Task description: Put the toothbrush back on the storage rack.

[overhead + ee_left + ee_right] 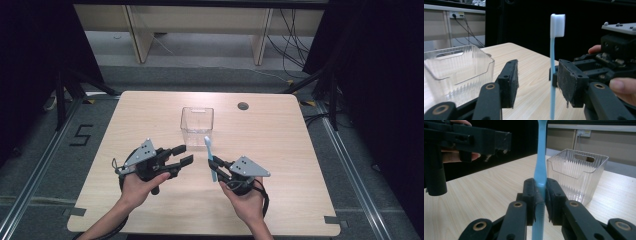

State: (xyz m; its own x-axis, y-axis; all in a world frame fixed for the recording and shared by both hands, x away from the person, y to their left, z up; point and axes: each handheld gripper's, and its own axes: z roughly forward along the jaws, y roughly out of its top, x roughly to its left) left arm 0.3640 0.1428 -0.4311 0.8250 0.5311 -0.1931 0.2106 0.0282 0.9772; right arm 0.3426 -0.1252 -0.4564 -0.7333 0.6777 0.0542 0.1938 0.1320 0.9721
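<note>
A light blue toothbrush [210, 156] with a white bristle head stands upright over the wooden table [280, 145]. My right gripper [216, 165] is shut on its handle [540, 160], with both pads pressed against it. My left gripper [183, 154] hovers a short way to its left, jaws open and nothing between them. In the left gripper view the toothbrush [552, 57] stands beyond my open left gripper [536, 75], apart from both pads. A clear ribbed plastic box [196, 123] sits just behind the toothbrush, with nothing in it.
A round cable hole [243, 106] lies at the back of the table, right of the box. Dark curtains flank the table, and a "5" mark [81, 135] is on the floor to the left. Cables trail on the floor behind.
</note>
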